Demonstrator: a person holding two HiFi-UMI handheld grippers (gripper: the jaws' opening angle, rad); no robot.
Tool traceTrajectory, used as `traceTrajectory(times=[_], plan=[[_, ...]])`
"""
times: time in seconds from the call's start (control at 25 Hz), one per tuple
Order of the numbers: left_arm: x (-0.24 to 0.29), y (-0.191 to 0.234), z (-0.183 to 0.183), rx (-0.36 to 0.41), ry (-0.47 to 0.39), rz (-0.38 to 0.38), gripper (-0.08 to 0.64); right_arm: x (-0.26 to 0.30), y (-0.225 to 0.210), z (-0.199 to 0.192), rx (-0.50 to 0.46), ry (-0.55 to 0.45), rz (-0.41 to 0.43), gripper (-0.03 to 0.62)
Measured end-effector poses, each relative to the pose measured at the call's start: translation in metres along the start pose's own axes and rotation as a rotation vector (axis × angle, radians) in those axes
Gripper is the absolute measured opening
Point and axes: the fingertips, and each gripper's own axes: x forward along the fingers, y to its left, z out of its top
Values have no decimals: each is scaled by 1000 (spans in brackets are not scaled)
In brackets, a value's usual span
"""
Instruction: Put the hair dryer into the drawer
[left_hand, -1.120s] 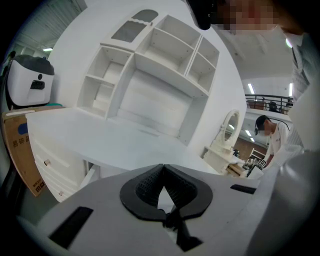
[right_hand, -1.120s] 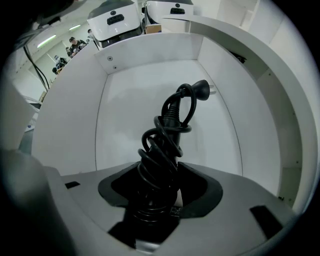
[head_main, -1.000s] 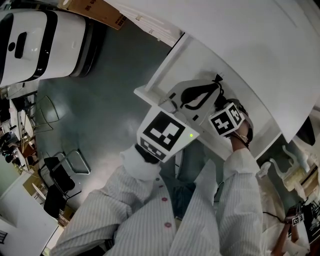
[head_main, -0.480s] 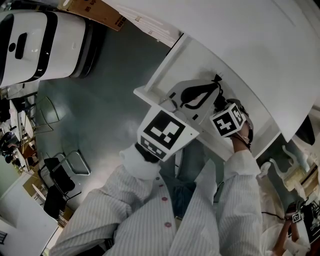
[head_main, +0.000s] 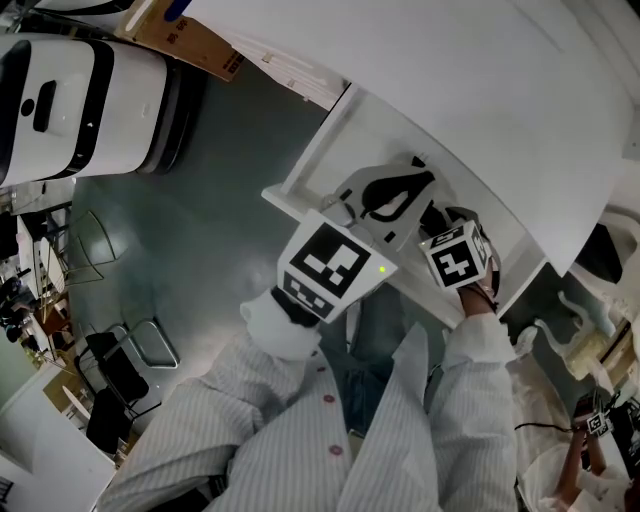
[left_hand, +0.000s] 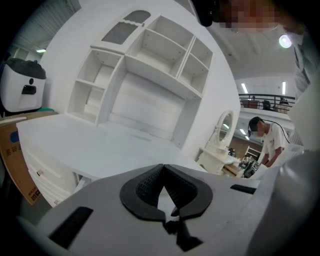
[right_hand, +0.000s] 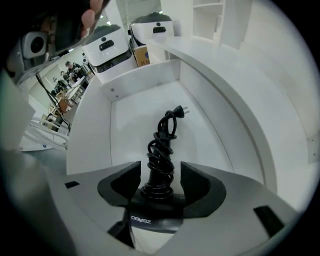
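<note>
Right gripper (right_hand: 160, 175): jaws clamped, I judge, on the hair dryer (right_hand: 152, 212) at its cord end.
Left gripper (left_hand: 163, 169): jaws together, empty.
Hair dryer: inside the open drawer (right_hand: 142, 85), cord (right_hand: 164, 135) on its floor.
Outstanding: I release and withdraw.

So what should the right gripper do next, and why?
Probably lower a touch and open the right gripper to let go. Its jaws are closed on the dryer, which is already inside the open drawer, with the cord stretched out over the drawer's floor.
</note>
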Motion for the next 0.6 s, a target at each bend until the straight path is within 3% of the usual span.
traceTrajectory(times=[0.32, 0.6], plan=[[-7, -22, 36, 26, -40, -25, 11, -51, 4, 21, 73, -141, -16, 213], [-25, -41, 83, 38, -94, -59, 11, -138, 10, 55, 89, -363, -50, 213]])
